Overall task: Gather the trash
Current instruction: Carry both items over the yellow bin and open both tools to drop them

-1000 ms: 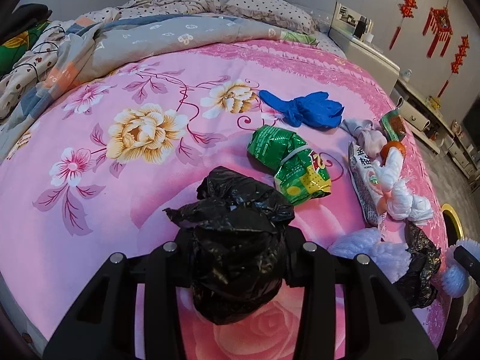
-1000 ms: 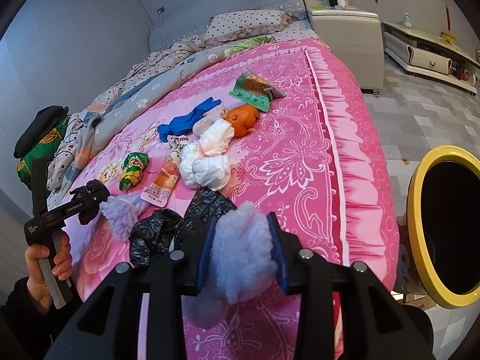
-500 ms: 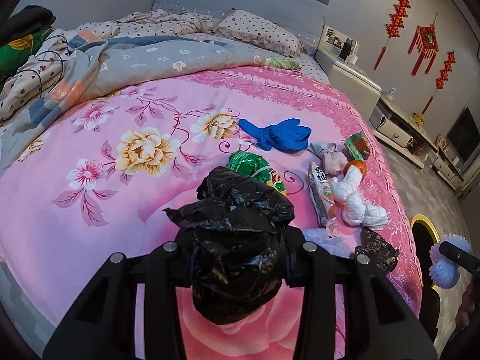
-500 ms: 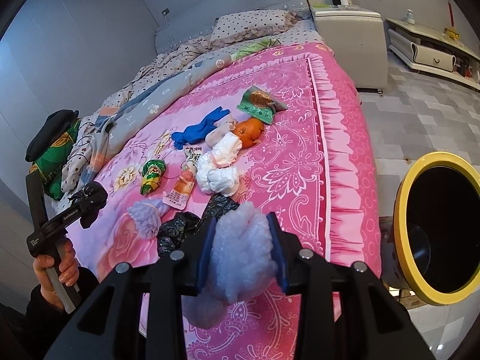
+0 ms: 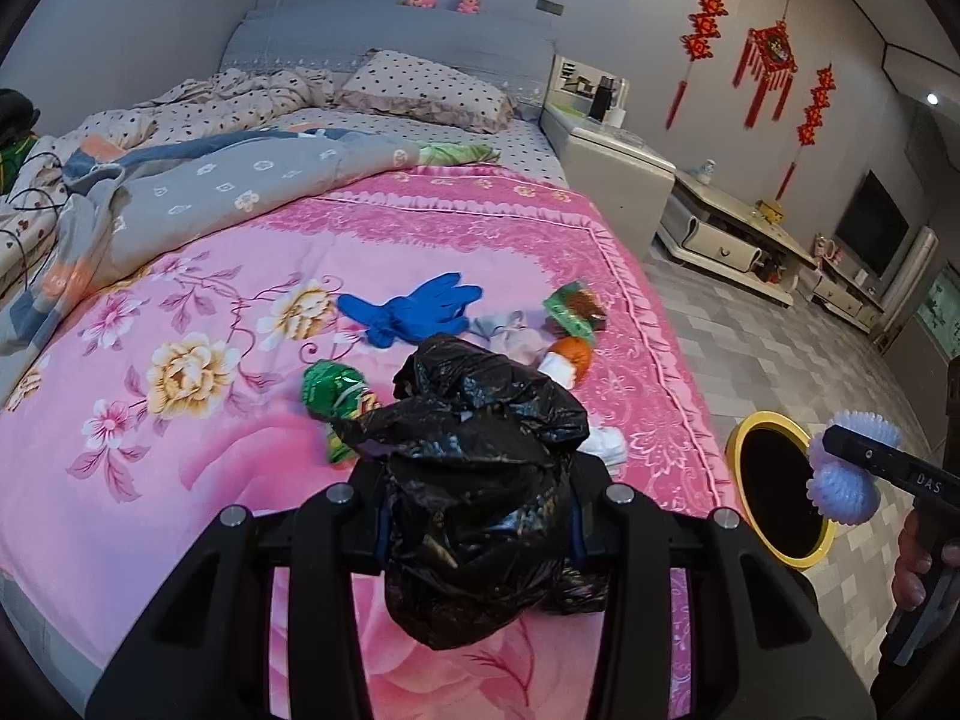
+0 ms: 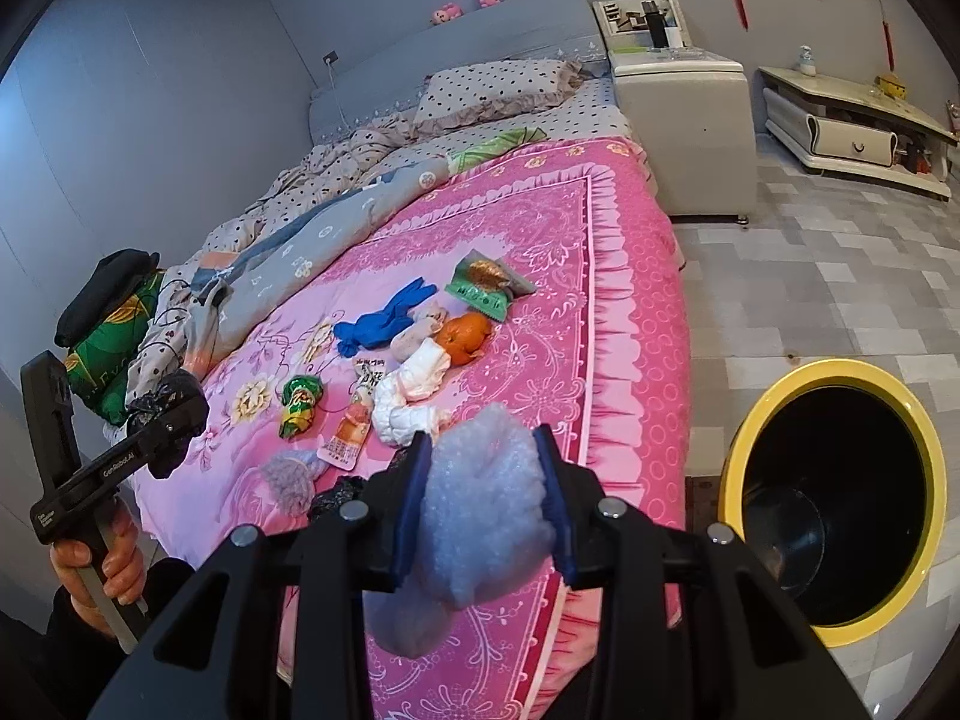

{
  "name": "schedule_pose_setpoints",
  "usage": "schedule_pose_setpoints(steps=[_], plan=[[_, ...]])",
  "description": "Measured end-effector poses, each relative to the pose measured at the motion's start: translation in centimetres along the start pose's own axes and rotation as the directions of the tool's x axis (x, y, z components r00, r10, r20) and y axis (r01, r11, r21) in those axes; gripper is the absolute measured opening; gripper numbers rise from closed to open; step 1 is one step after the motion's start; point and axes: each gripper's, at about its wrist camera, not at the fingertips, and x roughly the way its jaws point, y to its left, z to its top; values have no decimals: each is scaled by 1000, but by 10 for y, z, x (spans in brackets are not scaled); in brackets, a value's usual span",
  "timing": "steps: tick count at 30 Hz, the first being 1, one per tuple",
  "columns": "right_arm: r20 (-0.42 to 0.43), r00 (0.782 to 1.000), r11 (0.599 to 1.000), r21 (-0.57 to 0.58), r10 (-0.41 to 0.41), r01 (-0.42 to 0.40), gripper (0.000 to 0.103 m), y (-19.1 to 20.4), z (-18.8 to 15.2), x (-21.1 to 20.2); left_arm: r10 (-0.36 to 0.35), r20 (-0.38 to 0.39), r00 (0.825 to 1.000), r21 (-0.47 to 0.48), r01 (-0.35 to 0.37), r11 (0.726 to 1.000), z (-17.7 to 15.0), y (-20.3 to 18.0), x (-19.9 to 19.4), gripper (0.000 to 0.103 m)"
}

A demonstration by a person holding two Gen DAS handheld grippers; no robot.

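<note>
Two pieces of trash were held clear of the pink bedspread [image 6: 606, 276]. A crumpled black plastic bag [image 5: 480, 480] was clamped between the fingers of the left gripper [image 5: 477, 516], which was closed on it, above the bedspread's near part. A wad of pale bubble wrap [image 6: 483, 510] was pinched in the right gripper [image 6: 483, 516], its blue pads pressed into both sides, over the bedspread's floor-side edge. A yellow-rimmed bin [image 6: 744, 438] (dark inside) stood on the tiled floor just beside that edge. More litter was left lying on the bedspread: a blue glove [image 6: 384, 321] toward its middle, a green snack packet [image 6: 486, 285] beyond the glove toward the pillow end, an orange [image 6: 465, 330] beside the glove, white crumpled tissue [image 6: 411, 393] touching the orange's near side, a small green wrapper [image 6: 300, 405] farther from the bin, and another black bag [image 6: 339, 492] at the near edge. A grey quilt [image 5: 198, 198] was bunched across the bedspread's far side.
</note>
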Motion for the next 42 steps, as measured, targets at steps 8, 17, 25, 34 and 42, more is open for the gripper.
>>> schedule_pose_setpoints(steps=[8,17,25,34,42], plan=[[69,996,998,36,-60,57,33,-32,13,-31,-103,1,995,101,102,990,15,-76,6,38],[124,982,986,104,-143,131,33,-77,19,-62,-207,-31,978,176,209,962,25,-152,24,38],[163,960,966,165,-228,202,33,-115,20,-81,-275,-88,957,232,288,929,23,-223,49,39],[168,935,930,255,-313,266,33,-168,15,-93,-331,-154,931,287,362,887,12,-290,85,39],[157,913,899,298,-378,321,33,-204,9,-96,-361,-206,909,299,410,862,-5,-336,114,39]])
